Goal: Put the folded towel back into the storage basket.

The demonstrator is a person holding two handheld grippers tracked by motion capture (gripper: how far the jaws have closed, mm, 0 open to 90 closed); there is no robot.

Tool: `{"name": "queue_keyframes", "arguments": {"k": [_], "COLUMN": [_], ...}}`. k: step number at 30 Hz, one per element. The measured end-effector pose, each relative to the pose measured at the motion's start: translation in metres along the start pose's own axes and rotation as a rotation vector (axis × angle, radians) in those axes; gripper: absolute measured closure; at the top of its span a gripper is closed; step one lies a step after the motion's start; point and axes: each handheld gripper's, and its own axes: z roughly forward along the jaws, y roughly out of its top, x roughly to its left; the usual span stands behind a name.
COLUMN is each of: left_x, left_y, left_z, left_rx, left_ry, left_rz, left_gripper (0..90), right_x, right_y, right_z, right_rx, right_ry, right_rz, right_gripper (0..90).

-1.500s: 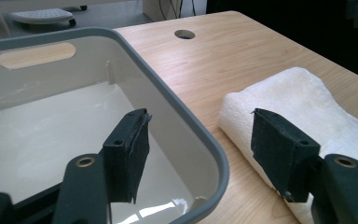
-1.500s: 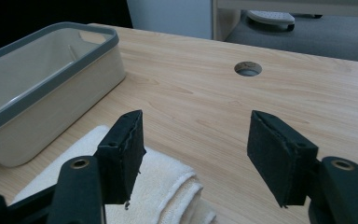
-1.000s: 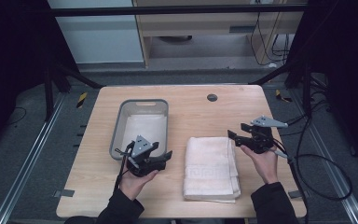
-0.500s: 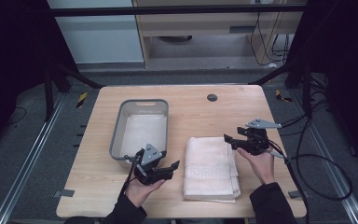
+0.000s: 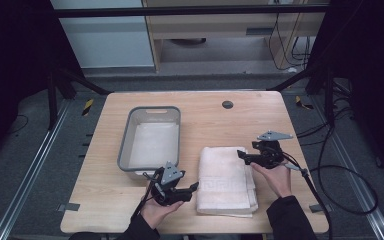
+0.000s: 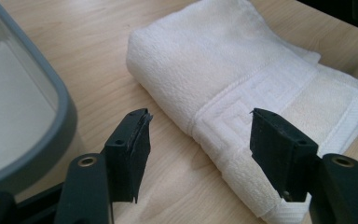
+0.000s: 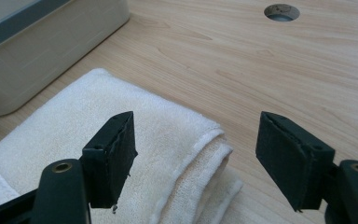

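Note:
A folded white towel [image 5: 227,180] lies on the wooden table [image 5: 205,120], right of a grey-rimmed bin [image 5: 151,140]. My left gripper [image 5: 194,189] is low at the towel's near left edge, open, with its jaws either side of the towel's patterned band [image 6: 223,112]. My right gripper [image 5: 242,156] is at the towel's far right corner; its jaws have just been opening and stand open around the folded corner [image 7: 205,140], with nothing pressed between them. The bin wall shows in both gripper views [image 6: 51,126] [image 7: 37,46].
A round cable hole [image 5: 227,104] sits in the table behind the towel. Cables trail from the right gripper off the table's right side. Dark frame rails and floor surround the table. Bare wood lies right of the towel [image 7: 279,84].
The left hand has slid right and down to the towel's near left edge. The right hand has sunk toward the towel's far right corner, jaws wider.

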Motion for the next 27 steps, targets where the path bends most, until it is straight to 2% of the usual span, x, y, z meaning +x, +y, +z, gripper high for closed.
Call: {"name": "queue_keyframes", "arguments": {"k": [8,22,27], "left_x": [-0.006,-0.014,-0.018], "left_y": [-0.006,-0.011,-0.015], "left_z": [0.012,0.033,0.044], "left_rx": [0.042,0.097,0.118], "left_ry": [-0.005,-0.012,-0.006], "left_rz": [0.009,0.009,0.012], "left_gripper": [35.9,30.1,29.2], "right_x": [-0.005,-0.003,-0.006], "right_y": [-0.009,-0.018,-0.023], "right_z": [0.01,0.025,0.028], "right_rx": [0.035,0.097,0.105], "right_ry": [0.002,0.002,0.017], "right_rz": [0.029,0.012,0.04], "right_gripper": [28.2,27.7,28.1]}}
